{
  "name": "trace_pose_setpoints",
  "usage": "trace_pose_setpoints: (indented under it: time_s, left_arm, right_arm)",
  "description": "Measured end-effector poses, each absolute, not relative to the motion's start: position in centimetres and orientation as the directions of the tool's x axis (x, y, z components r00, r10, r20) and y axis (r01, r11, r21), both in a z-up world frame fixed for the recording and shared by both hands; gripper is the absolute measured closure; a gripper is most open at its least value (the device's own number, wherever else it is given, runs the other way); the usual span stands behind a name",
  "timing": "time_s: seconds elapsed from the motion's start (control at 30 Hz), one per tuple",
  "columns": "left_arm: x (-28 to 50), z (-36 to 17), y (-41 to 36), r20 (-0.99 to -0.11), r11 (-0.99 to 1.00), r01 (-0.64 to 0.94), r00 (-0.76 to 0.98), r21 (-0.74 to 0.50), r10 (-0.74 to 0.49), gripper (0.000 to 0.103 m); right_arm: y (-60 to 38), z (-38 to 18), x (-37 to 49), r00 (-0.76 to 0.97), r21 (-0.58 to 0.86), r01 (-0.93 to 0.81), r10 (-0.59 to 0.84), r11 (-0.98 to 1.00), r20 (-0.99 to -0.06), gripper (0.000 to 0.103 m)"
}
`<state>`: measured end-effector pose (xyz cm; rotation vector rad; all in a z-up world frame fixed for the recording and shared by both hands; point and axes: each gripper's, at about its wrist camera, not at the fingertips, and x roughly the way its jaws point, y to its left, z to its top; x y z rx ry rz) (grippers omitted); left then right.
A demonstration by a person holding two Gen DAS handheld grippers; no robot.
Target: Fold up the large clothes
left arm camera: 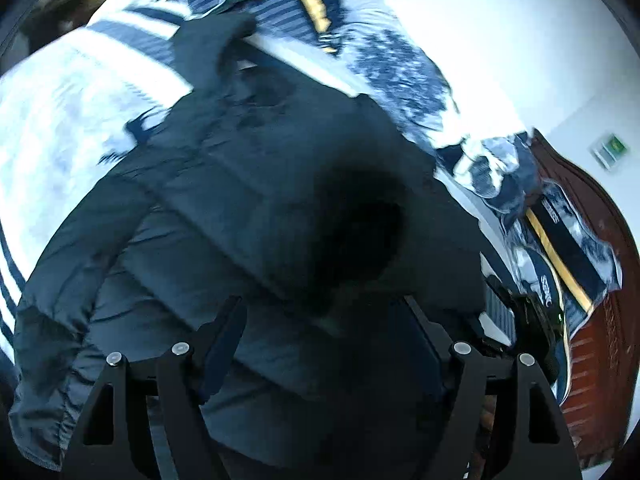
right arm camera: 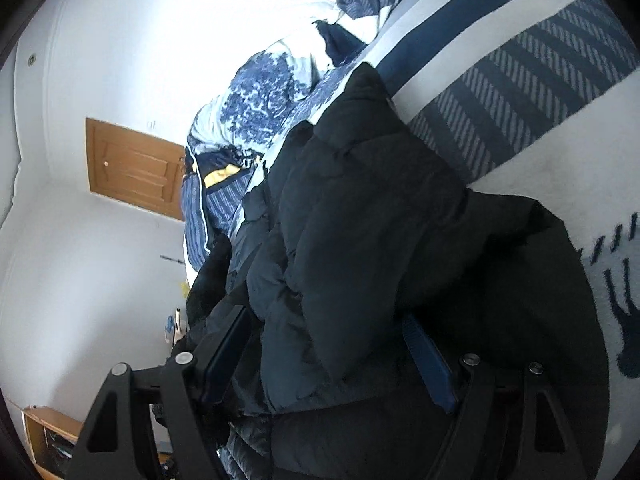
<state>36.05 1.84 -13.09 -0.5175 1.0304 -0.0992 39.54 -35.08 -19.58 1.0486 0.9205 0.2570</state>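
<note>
We are in the middle of a fold: the jacket (left arm camera: 248, 208), dark and puffy, lies on the bed (left arm camera: 72, 112) over the striped blanket (right arm camera: 520, 80), and part of it is bunched up and lifted on the side toward the headboard (left arm camera: 592, 240). To do this step well, we should carry both sides together at one height, keep the padded cloth tight between us so it does not sag, and lay the raised part flat on the body of the jacket before letting go. The left gripper (left arm camera: 320, 316) has its fingers (left arm camera: 230, 332) wide apart with jacket cloth between them; whether they really press it, we cannot tell. The right gripper (right arm camera: 332, 340) is also wide, and a thick roll of the jacket fills the gap and touches both fingers (right arm camera: 428, 360), so it seems to hold it.
</note>
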Motion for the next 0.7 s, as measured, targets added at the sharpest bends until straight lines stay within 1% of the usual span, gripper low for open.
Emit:
trace_pose_setpoints:
  time_s: [0.07, 0.2, 0.27, 0.33, 0.43, 0.53, 0.67, 0.7]
  left_arm:
    - [35.4, -12.5, -0.4, -0.802, 0.898, -0.121, 0.511, -0.423, -0.309, 0.026]
    - [34.1, -11.2, -4.5, -0.772, 0.885, -0.025, 0.502, -0.464, -0.39, 0.026]
    - [35.0, -11.0, -7.3, -0.769, 0.881, 0.016, 0.482, -0.472, -0.42, 0.026]
    - [36.3, -10.8, -9.0, -0.746, 0.878, 0.046, 0.507, -0.477, -0.432, 0.026]
    - [38.9, -10.3, -9.4, -0.74, 0.914, 0.03, 0.577, -0.404, -0.346, 0.026]
    - [41.5, -9.7, -7.0, -0.767, 0.969, -0.067, 0.626, -0.237, -0.144, 0.026]
    - [42.4, -9.2, -1.5, -0.782, 0.967, -0.205, 0.623, -0.153, 0.009, 0.026]
    - [42.3, -9.2, 0.0, -0.786, 0.96, -0.235, 0.617, -0.154, 0.025, 0.026]
  right_arm:
    - [-35.2, -19.7, 39.6, 0.617, 0.835, 0.232, 0.588, 0.5, -0.523, 0.022]
    - [-35.3, -19.6, 39.5, 0.617, 0.835, 0.231, 0.589, 0.499, -0.522, 0.022]
    - [-35.2, -19.6, 39.5, 0.613, 0.837, 0.227, 0.595, 0.498, -0.52, 0.022]
    - [-35.1, -19.6, 39.5, 0.608, 0.833, 0.23, 0.594, 0.503, -0.526, 0.022]
    - [-35.2, -19.8, 39.4, 0.601, 0.837, 0.232, 0.604, 0.496, -0.524, 0.022]
    - [-35.4, -19.9, 39.4, 0.599, 0.843, 0.238, 0.611, 0.482, -0.518, 0.022]
    - [-35.5, -19.9, 39.3, 0.6, 0.849, 0.234, 0.616, 0.474, -0.51, 0.022]
    - [-35.5, -19.9, 39.4, 0.601, 0.85, 0.233, 0.617, 0.473, -0.508, 0.022]
